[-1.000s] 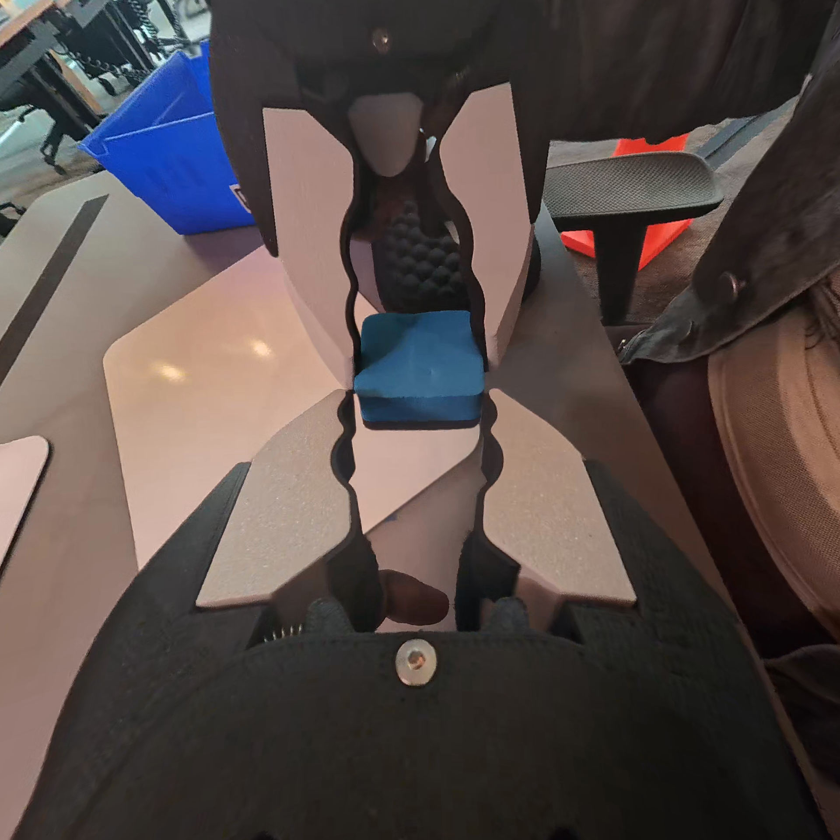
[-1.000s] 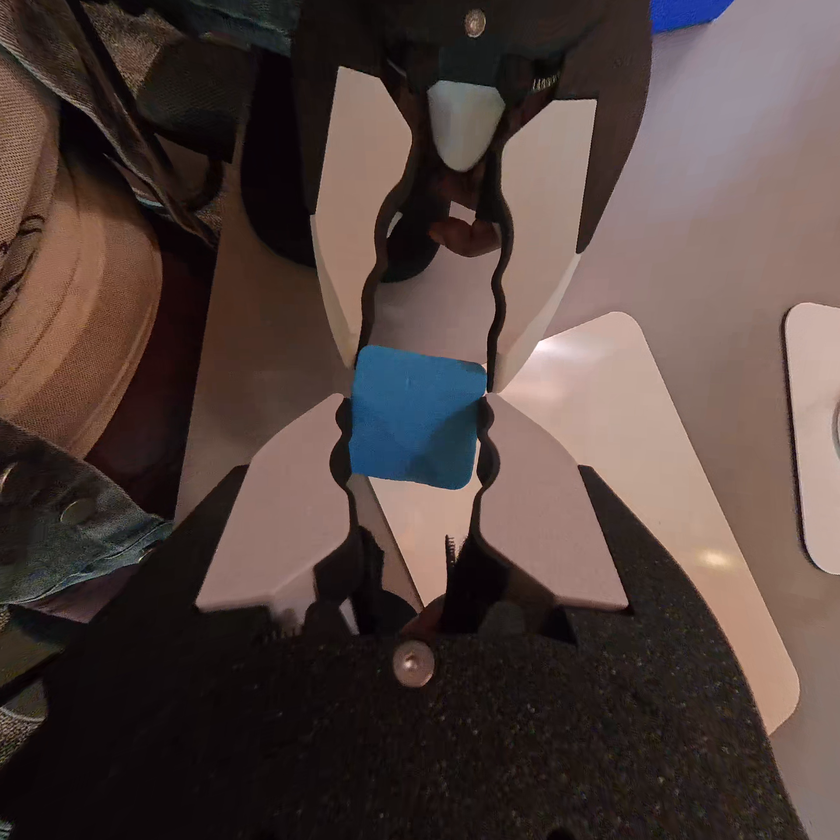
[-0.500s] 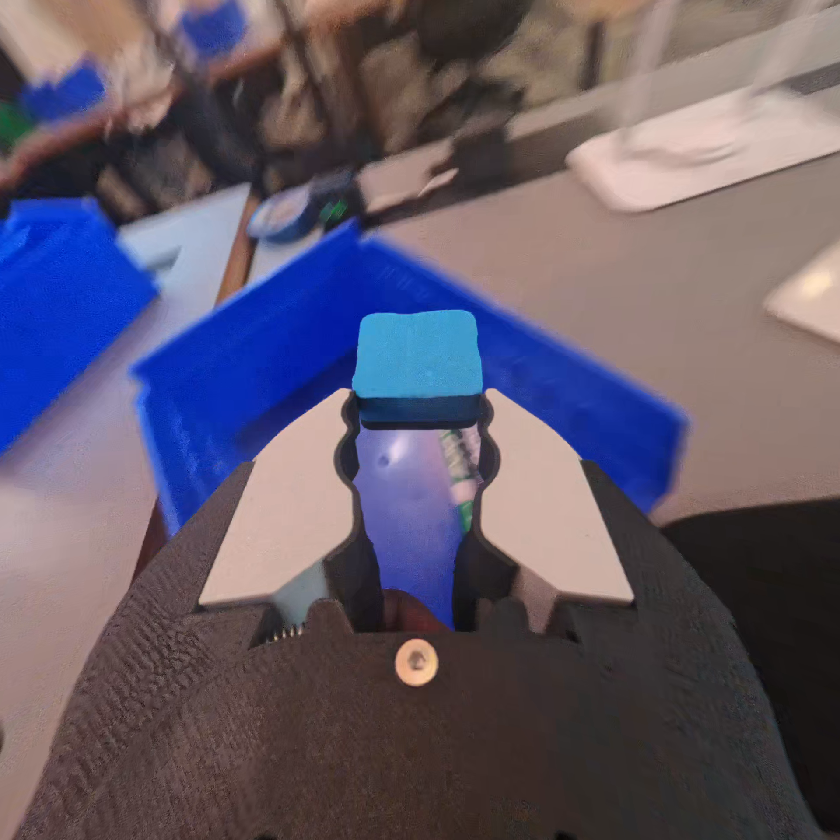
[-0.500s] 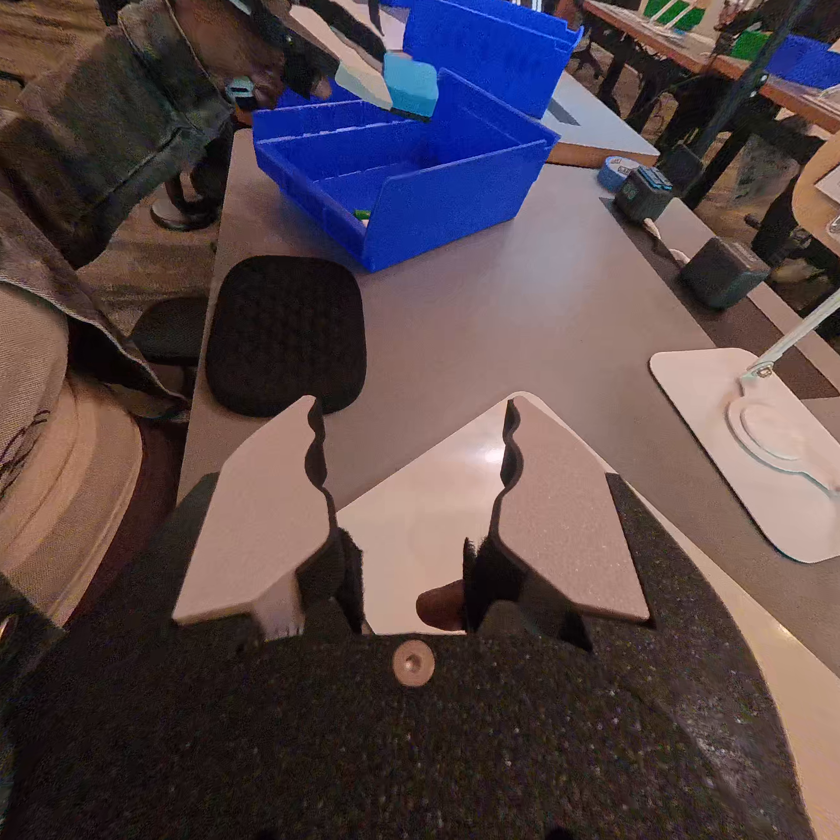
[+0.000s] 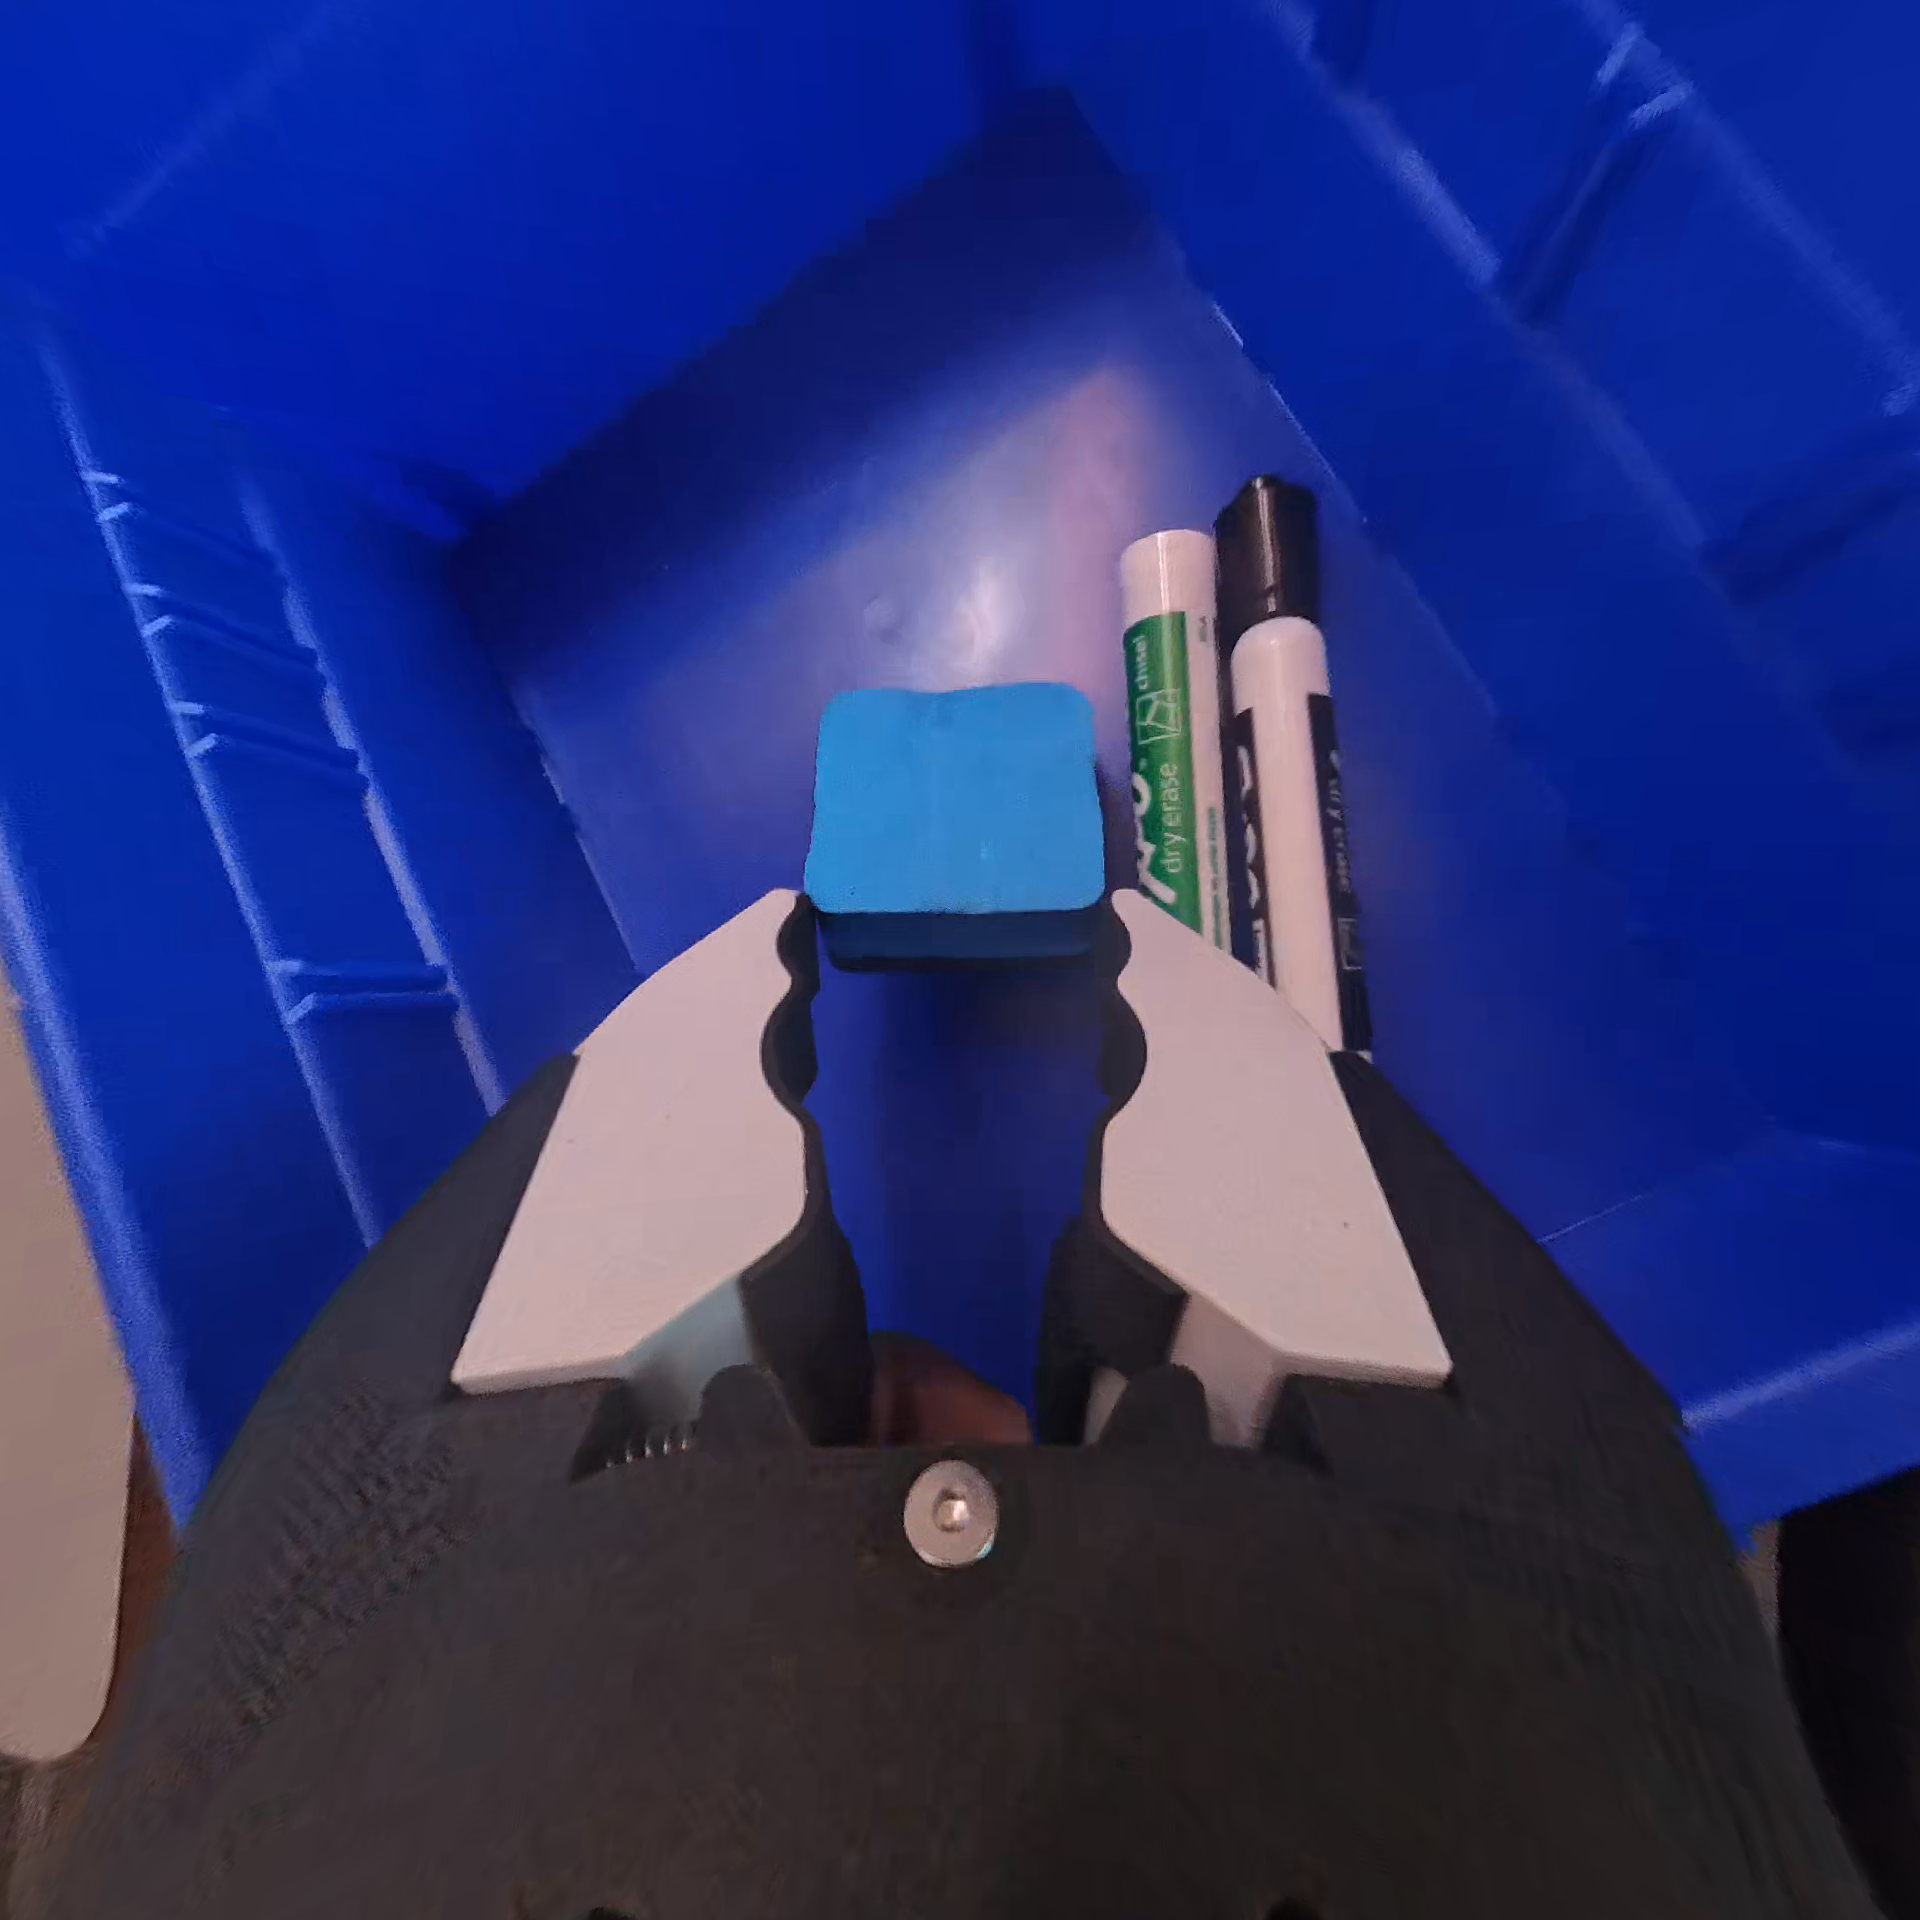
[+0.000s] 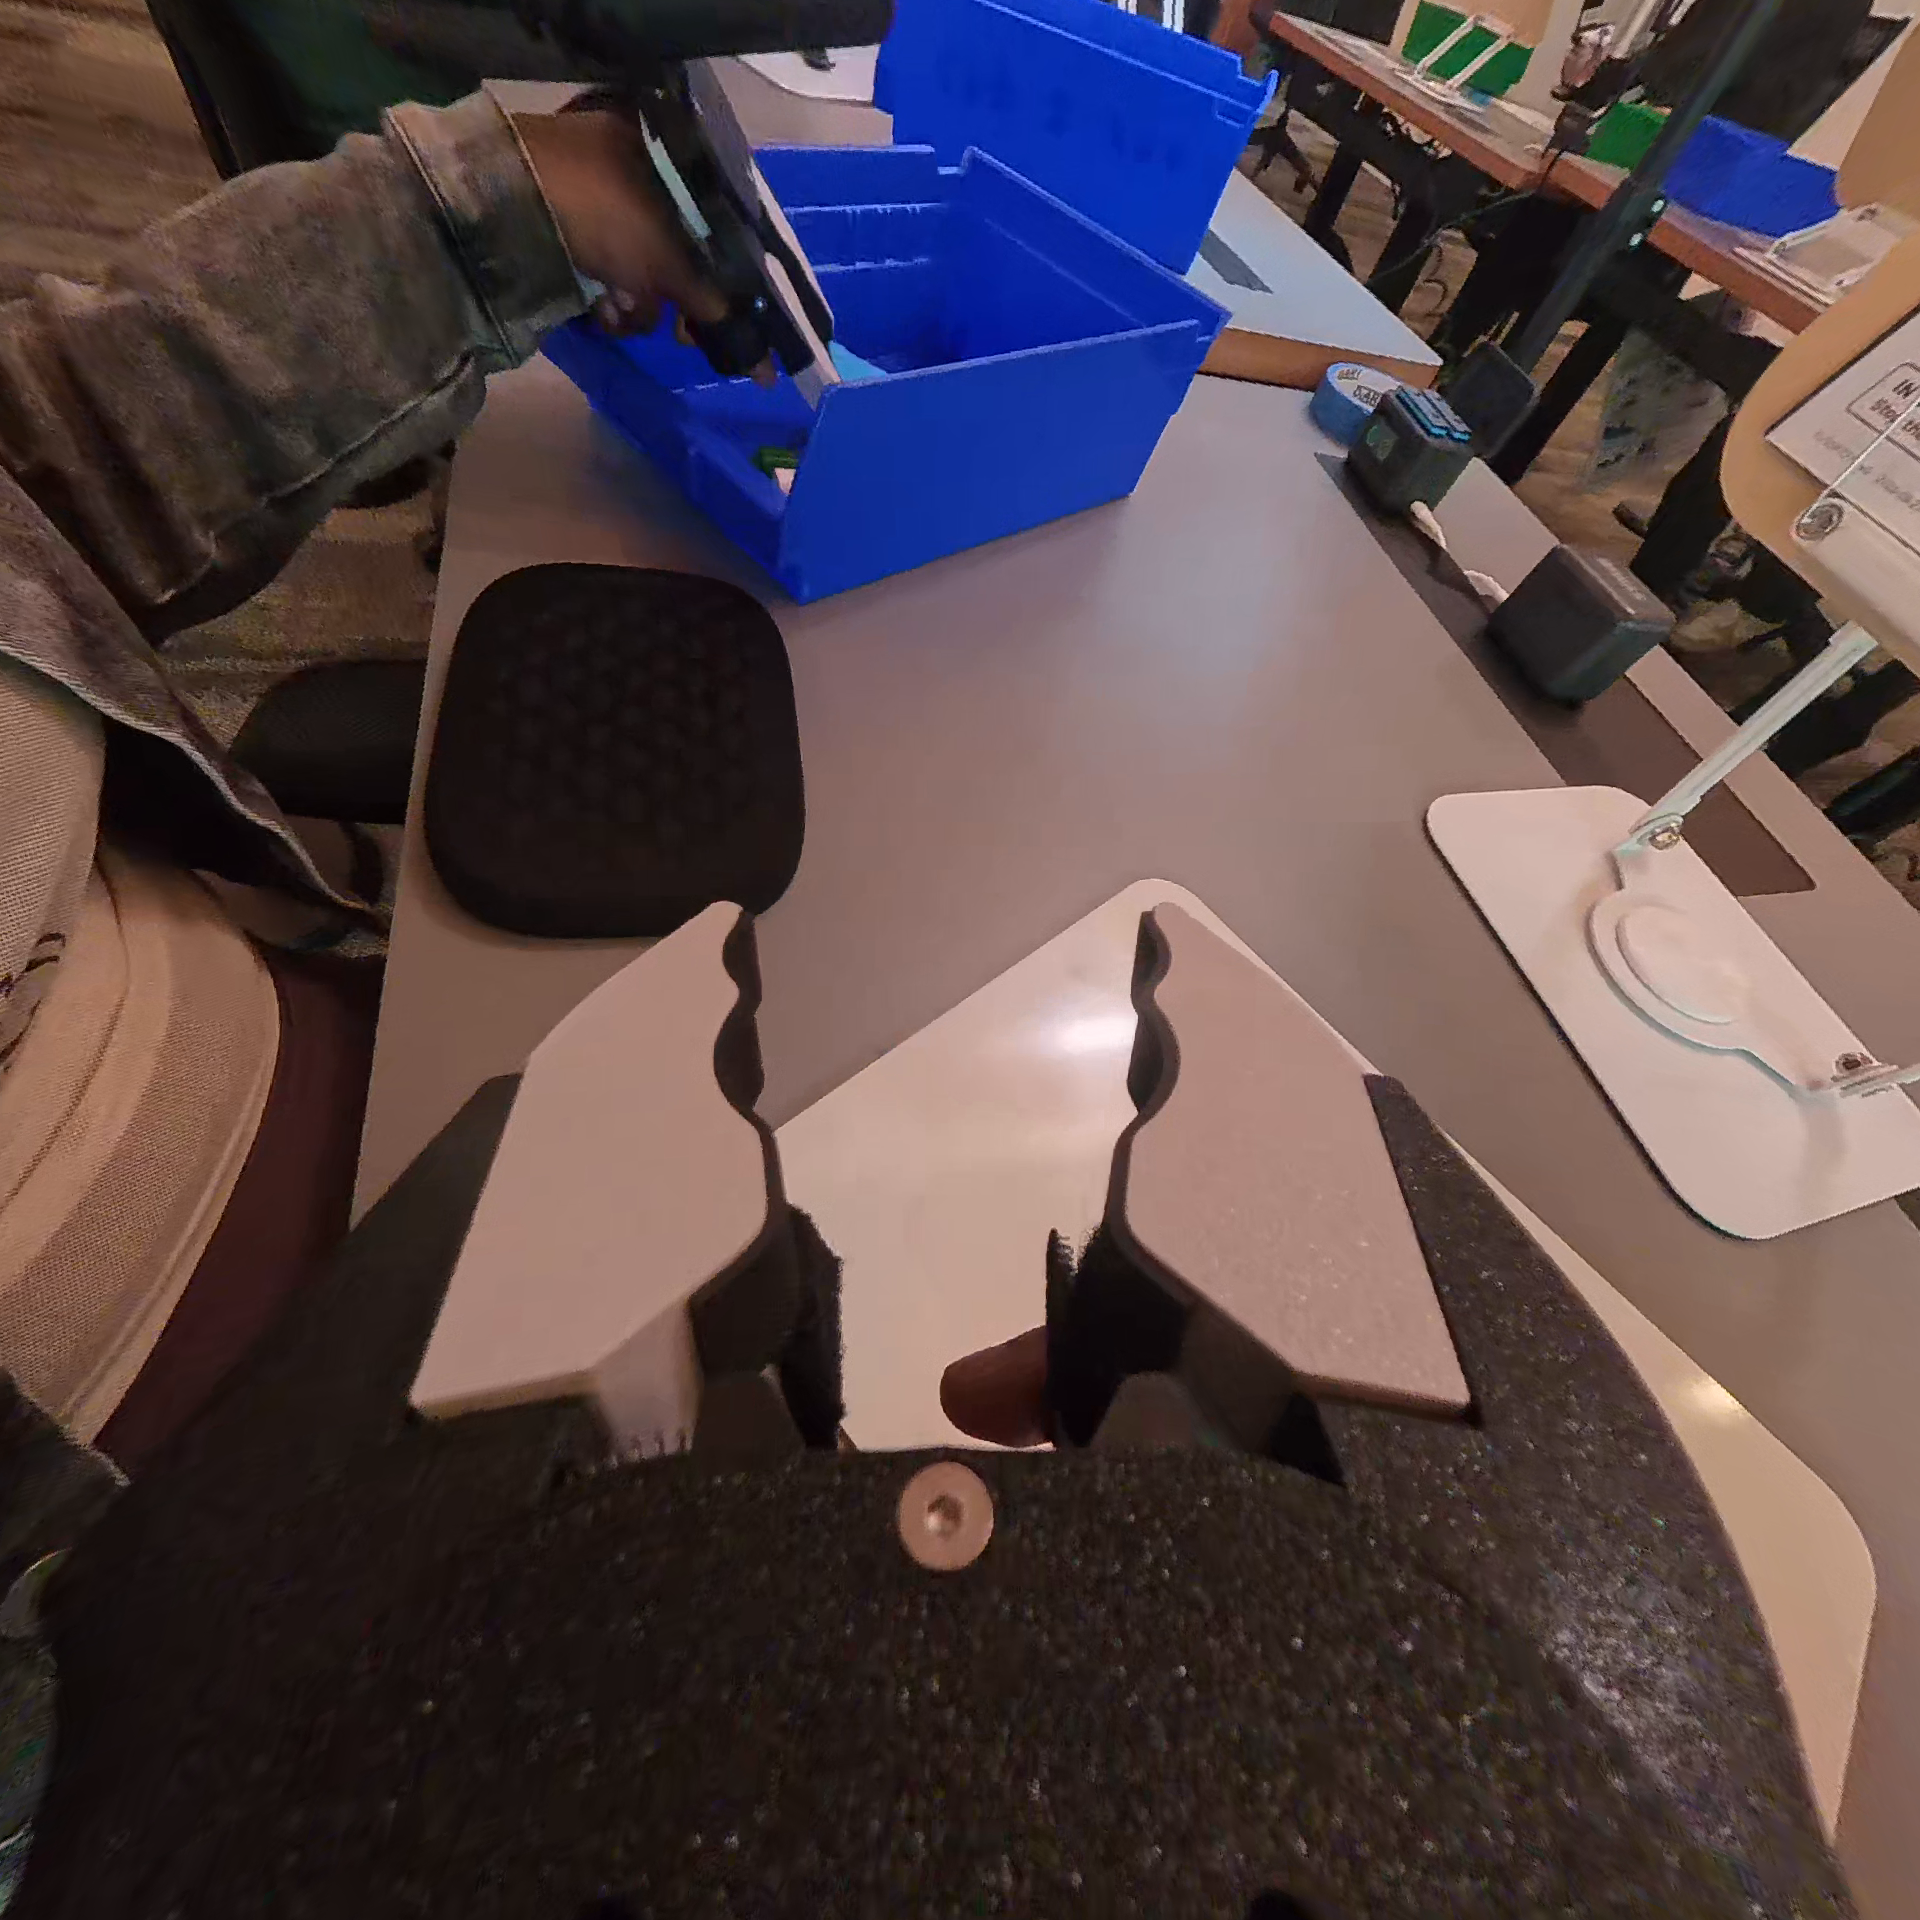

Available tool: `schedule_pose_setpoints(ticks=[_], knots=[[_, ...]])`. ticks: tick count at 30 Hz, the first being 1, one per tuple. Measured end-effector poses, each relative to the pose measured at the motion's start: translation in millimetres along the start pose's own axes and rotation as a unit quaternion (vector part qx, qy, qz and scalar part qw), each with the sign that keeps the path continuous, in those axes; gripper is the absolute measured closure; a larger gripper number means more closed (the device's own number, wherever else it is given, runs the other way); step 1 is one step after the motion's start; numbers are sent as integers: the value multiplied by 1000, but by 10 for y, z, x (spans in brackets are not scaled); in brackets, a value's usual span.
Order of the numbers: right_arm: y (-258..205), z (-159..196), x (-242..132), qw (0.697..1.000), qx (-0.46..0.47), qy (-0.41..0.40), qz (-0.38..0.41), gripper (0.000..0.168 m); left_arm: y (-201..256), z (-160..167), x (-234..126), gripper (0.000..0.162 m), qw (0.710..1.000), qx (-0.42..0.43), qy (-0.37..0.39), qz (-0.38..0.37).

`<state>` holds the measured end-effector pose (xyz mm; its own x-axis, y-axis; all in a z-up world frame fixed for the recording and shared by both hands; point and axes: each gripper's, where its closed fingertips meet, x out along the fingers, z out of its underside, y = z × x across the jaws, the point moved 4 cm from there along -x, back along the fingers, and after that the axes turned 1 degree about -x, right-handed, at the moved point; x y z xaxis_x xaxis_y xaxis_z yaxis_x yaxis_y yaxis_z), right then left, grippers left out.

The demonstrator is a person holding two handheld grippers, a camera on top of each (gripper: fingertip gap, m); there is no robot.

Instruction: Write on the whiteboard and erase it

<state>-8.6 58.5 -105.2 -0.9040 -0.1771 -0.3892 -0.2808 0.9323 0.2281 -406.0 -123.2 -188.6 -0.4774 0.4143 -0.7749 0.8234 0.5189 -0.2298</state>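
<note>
My left gripper reaches down into a blue bin. A blue eraser sits between its fingertips, and the jaws stand a little apart from its sides. A green marker and a black marker lie side by side on the bin floor, right of the eraser. My right gripper is open and empty, hovering over the near corner of the white whiteboard. The right wrist view also shows the left gripper in the bin, held by a hand.
A black pad lies between the bin and the whiteboard. A white lamp base stands to the right. A second blue bin, a blue tape roll and two dark boxes sit farther back. A sleeve crosses the left. Left tips to right tips: about 45 cm.
My right gripper let go of the eraser and drew back over the whiteboard. My left gripper carried the eraser into the blue bin, lowered it, and its jaws have widened slightly.
</note>
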Motion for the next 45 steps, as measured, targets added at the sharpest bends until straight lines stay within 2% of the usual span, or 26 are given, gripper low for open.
schedule_pose_setpoints(ticks=[3,6,9,15,18,19,20,22,24,26,29,32,33,35,38,40,42,45], knots=[[0,28,-13,1000,-1,-1,5,99,3,-19,-212,105,1000,2,16,-8],[-9,44,-14,1000,0,0,3,100,148,46,-344,121,997,52,-6,54],[-11,37,-18,1000,-3,3,4,100,128,131,-239,132,994,68,-57,61],[3,41,-67,1000,-8,5,17,103,232,162,-167,131,988,100,-85,76],[19,57,-81,1000,-7,3,22,103,286,269,-96,132,979,113,-133,102],[25,60,-84,1000,-7,2,24,103,325,288,-67,141,976,117,-140,118],[28,62,-85,1000,-8,2,25,103,333,260,-47,133,978,110,-128,119],[27,65,-78,1000,-8,1,25,103,316,233,-7,142,981,101,-116,114],[12,69,-60,1000,-7,0,21,104,307,221,4,143,982,114,-99,114],[-9,76,-31,1000,-2,1,14,104,220,229,-10,143,985,133,-76,77],[-54,80,56,1000,20,10,-9,106,149,141,-180,143,992,115,9,56],[-102,13,200,997,59,39,-41,111,149,-105,-513,143,985,97,131,59],[-125,-28,256,994,73,52,-57,110,174,-210,-655,144,977,91,178,68],[-151,-143,362,988,96,84,-82,110,343,-416,-982,144,944,103,290,122],[-119,-390,480,976,125,139,-108,108,901,-611,-1451,144,853,123,411,298],[-45,-574,511,967,142,176,-115,106,1321,-668,-1656,144,787,147,445,401],[60,-738,501,959,155,211,-110,104,1698,-696,-1757,144,737,163,443,483],[149,-933,419,947,154,261,-109,106,2201,-653,-1790,144,686,206,404,568]])
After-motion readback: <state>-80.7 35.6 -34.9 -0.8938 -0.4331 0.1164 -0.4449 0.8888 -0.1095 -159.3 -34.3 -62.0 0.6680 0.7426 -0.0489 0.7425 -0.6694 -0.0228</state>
